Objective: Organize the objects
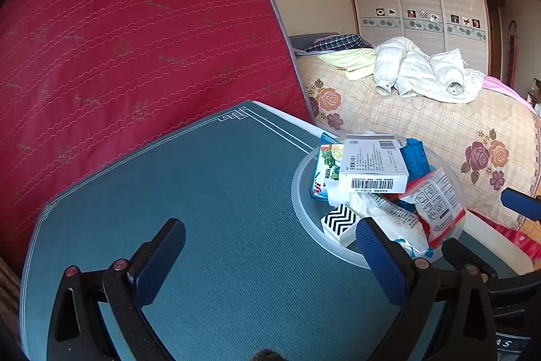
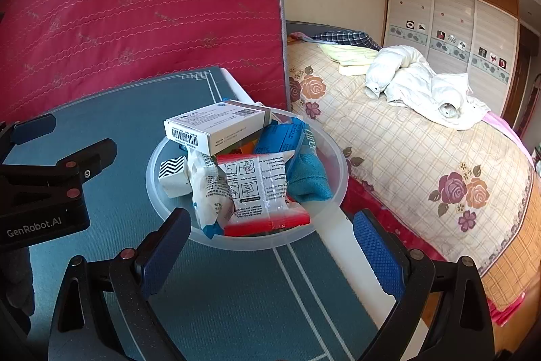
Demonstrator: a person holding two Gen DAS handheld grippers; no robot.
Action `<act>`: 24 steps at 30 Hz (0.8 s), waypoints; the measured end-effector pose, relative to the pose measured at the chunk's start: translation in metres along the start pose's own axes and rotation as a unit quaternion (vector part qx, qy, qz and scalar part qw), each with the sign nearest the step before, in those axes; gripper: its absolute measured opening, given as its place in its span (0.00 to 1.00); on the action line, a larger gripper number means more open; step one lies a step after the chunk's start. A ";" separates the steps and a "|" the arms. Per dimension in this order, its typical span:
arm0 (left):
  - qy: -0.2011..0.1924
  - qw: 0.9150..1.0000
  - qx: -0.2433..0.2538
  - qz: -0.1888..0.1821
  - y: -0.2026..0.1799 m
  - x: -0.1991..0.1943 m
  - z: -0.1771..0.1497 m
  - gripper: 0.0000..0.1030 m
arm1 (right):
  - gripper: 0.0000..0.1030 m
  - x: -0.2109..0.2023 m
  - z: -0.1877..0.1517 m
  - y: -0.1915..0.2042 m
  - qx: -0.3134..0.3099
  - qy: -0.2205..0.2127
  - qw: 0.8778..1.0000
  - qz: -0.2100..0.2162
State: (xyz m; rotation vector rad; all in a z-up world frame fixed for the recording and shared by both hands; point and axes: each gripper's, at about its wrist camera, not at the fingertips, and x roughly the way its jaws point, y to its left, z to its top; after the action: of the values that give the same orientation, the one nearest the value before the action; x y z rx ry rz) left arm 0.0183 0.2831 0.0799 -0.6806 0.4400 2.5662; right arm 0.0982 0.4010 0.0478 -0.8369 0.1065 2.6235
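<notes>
The translucent plastic bowl (image 2: 334, 164) stands on the teal-matted surface (image 1: 209, 192), near the surface edge that faces the bed (image 2: 422, 158). The bowl is the reference for all positions below.

Contents of the bowl: a white barcoded medicine box (image 2: 216, 126) lies on top of the pile, toward the red mattress (image 1: 135, 22) side. Below it are a clear sachet with red ends (image 2: 263, 192), a white crumpled packet (image 2: 208, 192), a small cube with a black-and-white zigzag face (image 2: 174, 176), a blue pouch (image 2: 307, 178) and, in the left wrist view, a noodle-style packet with food print (image 1: 326, 168).

Left tongs (image 1: 270, 239): spread wide, holding nothing. They sit beside the bowl; one finger pad (image 1: 380, 252) lies against the near rim, the other over bare mat.

Right tongs (image 2: 270, 246): spread wide, holding nothing. They face the bowl's near rim, one finger on each side of it.
</notes>
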 end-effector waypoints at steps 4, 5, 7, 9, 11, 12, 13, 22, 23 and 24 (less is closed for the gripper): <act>0.004 1.000 0.004 -0.006 -0.002 0.000 -0.001 1.00 | 0.95 0.001 0.000 0.002 0.002 0.002 1.000 0.000; 0.004 1.000 0.005 -0.007 -0.003 0.001 -0.001 1.00 | 0.95 0.001 0.000 0.003 0.002 0.002 1.000 0.000; 0.006 1.000 0.005 -0.008 -0.003 0.001 -0.002 1.00 | 0.95 0.001 0.000 0.003 0.002 0.002 1.000 0.000; 0.008 1.000 0.003 -0.012 -0.003 0.002 -0.002 1.00 | 0.95 0.001 0.000 0.003 0.002 0.002 1.000 0.000; 0.009 1.000 0.001 -0.017 -0.003 0.002 -0.002 1.00 | 0.95 0.001 0.000 0.003 0.002 0.002 1.000 0.000; 0.010 1.000 0.001 -0.020 -0.003 0.002 -0.002 1.00 | 0.95 0.001 0.000 0.003 0.002 0.002 1.000 0.000; 0.012 1.000 0.000 -0.023 -0.003 0.003 -0.002 1.00 | 0.95 0.001 0.000 0.003 0.003 0.002 1.000 -0.001; 0.010 1.000 0.004 -0.023 -0.005 0.002 -0.002 1.00 | 0.95 0.002 0.000 0.002 0.003 0.004 1.000 0.002; 0.010 1.000 0.004 -0.023 -0.005 0.002 -0.002 1.00 | 0.95 0.002 0.000 0.003 0.002 0.005 1.000 0.002; 0.010 1.000 0.004 -0.022 -0.005 0.002 -0.002 1.00 | 0.95 0.002 -0.001 0.003 0.002 0.005 1.000 0.003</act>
State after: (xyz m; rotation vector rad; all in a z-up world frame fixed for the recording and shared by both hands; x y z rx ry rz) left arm 0.0199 0.2868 0.0765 -0.7056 0.4367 2.5177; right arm 0.0957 0.3985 0.0457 -0.8489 0.1166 2.6239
